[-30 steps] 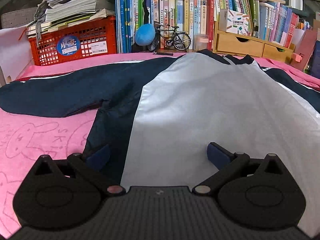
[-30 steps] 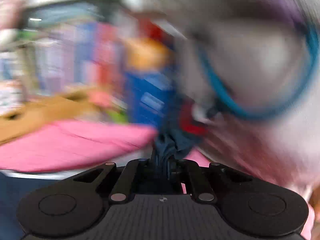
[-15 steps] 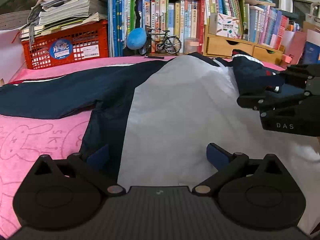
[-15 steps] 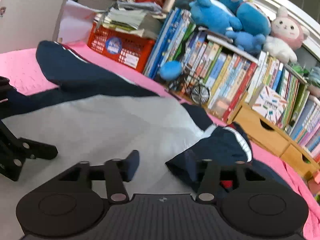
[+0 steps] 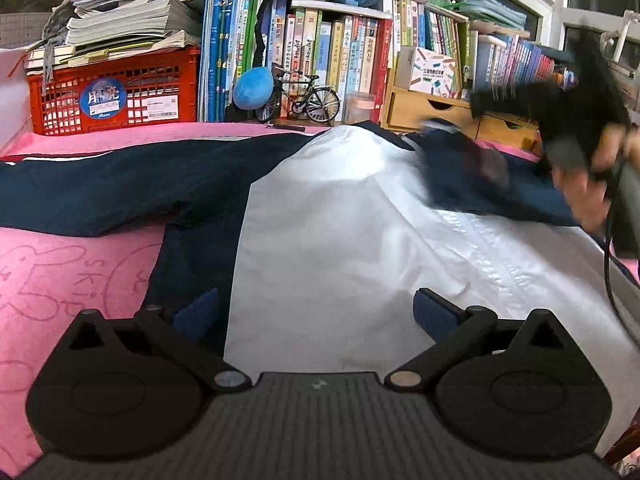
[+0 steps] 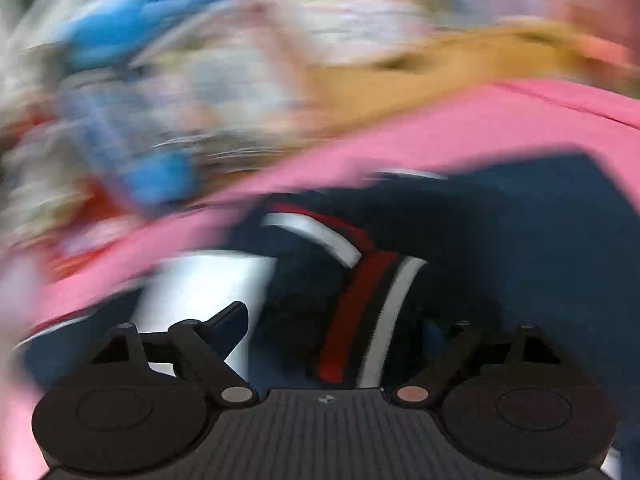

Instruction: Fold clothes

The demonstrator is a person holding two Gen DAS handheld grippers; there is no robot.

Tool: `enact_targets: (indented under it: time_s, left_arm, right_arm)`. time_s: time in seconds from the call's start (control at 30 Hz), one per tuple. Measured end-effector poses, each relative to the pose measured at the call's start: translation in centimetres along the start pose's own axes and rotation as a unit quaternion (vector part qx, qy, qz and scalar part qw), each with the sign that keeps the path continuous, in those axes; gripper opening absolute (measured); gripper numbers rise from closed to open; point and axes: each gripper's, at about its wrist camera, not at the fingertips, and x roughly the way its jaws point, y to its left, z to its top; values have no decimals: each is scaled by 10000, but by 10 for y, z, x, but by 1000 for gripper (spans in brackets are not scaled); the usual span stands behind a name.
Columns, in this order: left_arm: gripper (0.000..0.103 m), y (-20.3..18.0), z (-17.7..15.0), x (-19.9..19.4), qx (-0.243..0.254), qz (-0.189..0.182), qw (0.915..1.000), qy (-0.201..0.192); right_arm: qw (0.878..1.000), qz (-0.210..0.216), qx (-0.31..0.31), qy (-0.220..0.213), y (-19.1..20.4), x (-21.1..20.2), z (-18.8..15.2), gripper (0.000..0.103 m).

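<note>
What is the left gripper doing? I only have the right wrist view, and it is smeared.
Observer: The left gripper is open over the near edge of the jacket, with nothing pinched.
Operator: Is the sleeve on that side folded in?
Observer: No. The navy sleeve lies stretched out to the left across the pink blanket.
Operator: What stands beyond the jacket?
Observer: A red crate stacked with papers, and a row of books with a toy bicycle in front.
</note>
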Motion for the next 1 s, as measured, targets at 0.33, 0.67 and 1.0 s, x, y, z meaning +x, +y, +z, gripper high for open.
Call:
enact_targets:
  time_s: [0.33,0.67,1.0]
  left_arm:
    - [103,3,-1,-1,-116,-178,9997,-100]
    - [103,3,-3,-2,-105,-290,9994,-158]
    - [103,3,1,-2,-98,-143,9998,20]
  right_arm:
    - [9845,207,-1668,-504,63,-31,-19,103]
    - [9841,-1460,-980,244,-32,-14,-68,101]
    - [9825,-927,-1617,-36,6,-40,-64,101]
